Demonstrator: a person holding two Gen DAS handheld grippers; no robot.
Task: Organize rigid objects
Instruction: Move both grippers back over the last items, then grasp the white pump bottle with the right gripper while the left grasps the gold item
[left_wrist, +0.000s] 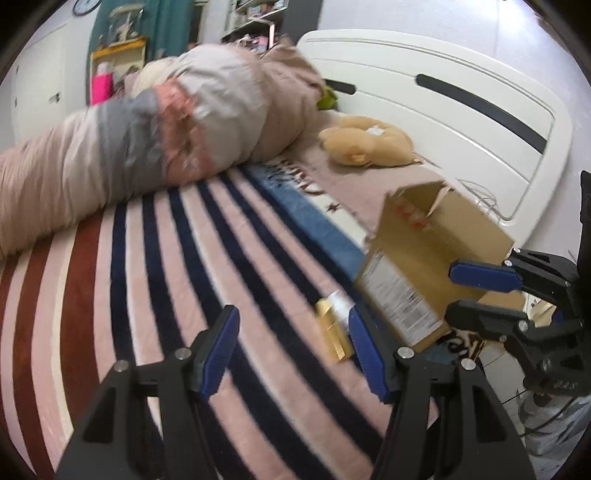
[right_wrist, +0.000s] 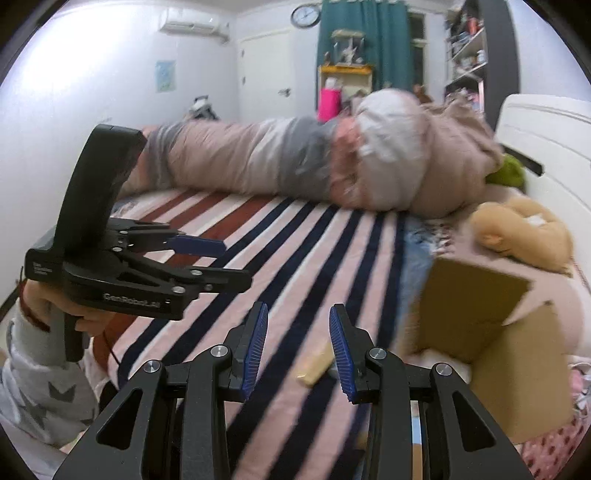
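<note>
A small gold box (left_wrist: 334, 332) lies on the striped bed cover, just left of an open cardboard box (left_wrist: 424, 266). My left gripper (left_wrist: 291, 350) is open and empty, its right finger close beside the gold box. My right gripper (right_wrist: 298, 347) is open and empty above the bed. The gold box (right_wrist: 314, 363) lies just ahead of it, near its right finger. The cardboard box (right_wrist: 491, 332) stands to its right. The right gripper also shows in the left wrist view (left_wrist: 469, 291), open beside the cardboard box. The left gripper shows in the right wrist view (right_wrist: 218, 262), open.
A rolled duvet (left_wrist: 147, 125) lies across the far side of the bed. A tan plush toy (left_wrist: 365, 140) lies near the white headboard (left_wrist: 461, 103). A green toy (right_wrist: 508, 171) sits by the duvet. Shelves and a cabinet stand behind.
</note>
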